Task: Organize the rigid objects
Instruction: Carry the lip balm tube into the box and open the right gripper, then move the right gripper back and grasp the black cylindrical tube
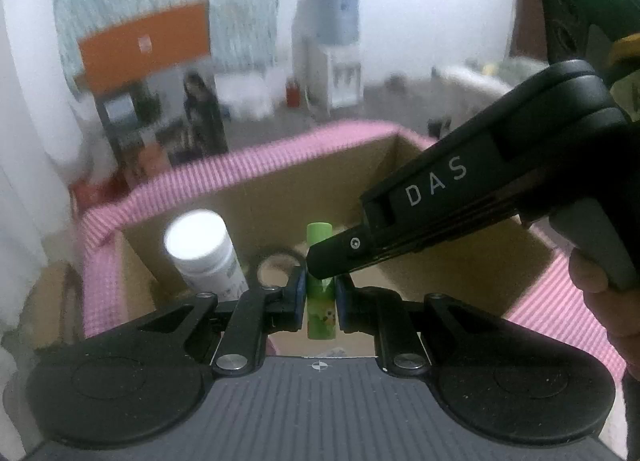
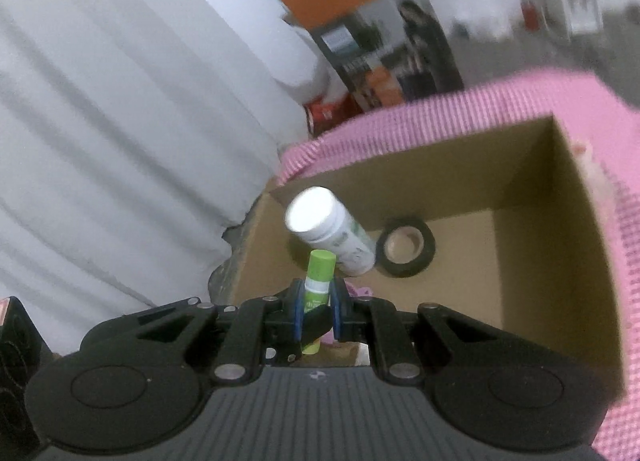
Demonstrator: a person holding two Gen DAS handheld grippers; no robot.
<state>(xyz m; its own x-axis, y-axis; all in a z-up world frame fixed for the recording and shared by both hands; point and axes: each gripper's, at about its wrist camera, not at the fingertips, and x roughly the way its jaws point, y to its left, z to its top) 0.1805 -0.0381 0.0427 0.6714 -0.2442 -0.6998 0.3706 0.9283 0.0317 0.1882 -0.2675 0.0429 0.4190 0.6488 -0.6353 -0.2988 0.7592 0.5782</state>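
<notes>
In the left wrist view, the white bottle [image 1: 202, 251] leans at centre left inside the cardboard box [image 1: 256, 197], whose rim is wrapped in pink checked cloth [image 1: 192, 177]. Just right of it a tape roll [image 1: 276, 265] shows partly behind the linkage. At centre, the left gripper [image 1: 319, 297] has its jaws clenched on the lower body of the green glue stick [image 1: 319, 313], held upright over the box. From the upper right the right gripper [image 1: 332, 257] reaches in and meets the same stick near its cap.

In the right wrist view, the bottle [image 2: 332, 233] lies tilted at centre, the stick [image 2: 317, 281] sits between the right gripper's [image 2: 316, 311] blue pads, closed tight on it, and the tape roll [image 2: 406, 247] rests on the box floor [image 2: 520, 261] to the right.

Both tools appear to grip one stick, so this looks like a handover. If the two pull in different directions, the stick could twist out and fall. Dropped from here, it might strike the leaning bottle and knock it flat
</notes>
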